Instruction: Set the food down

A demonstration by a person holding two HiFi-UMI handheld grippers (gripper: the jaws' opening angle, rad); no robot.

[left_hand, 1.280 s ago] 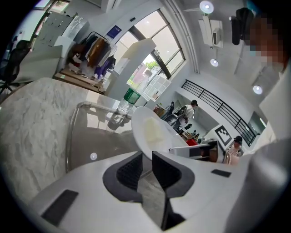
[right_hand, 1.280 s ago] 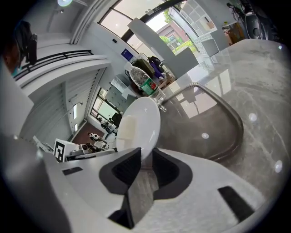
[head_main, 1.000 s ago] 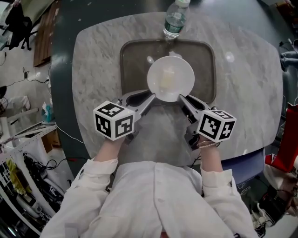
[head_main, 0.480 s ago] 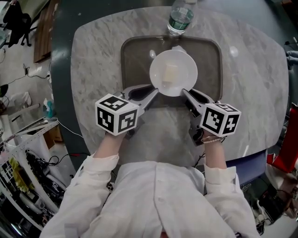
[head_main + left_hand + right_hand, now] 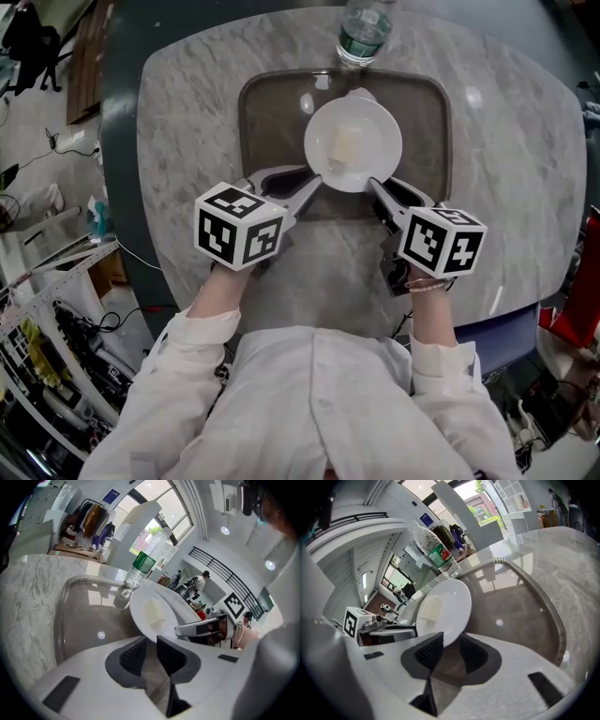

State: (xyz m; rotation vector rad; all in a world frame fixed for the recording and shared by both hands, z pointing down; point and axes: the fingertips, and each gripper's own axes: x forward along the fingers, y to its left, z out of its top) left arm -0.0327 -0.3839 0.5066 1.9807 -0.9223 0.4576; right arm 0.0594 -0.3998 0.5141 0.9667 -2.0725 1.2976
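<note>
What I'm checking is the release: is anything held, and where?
The plate rim lies between both pairs of jaws. The right gripper's jaws have just been opening, pads clear of it; whether the left gripper pinches cannot be told.

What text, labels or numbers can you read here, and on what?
No text is readable.
Water bottle, green label: print too blurred to read.
Blue sign in the background: too small to read.
Left marker cube and right marker cube: black-and-white square patterns only, no letters or numbers.
</note>
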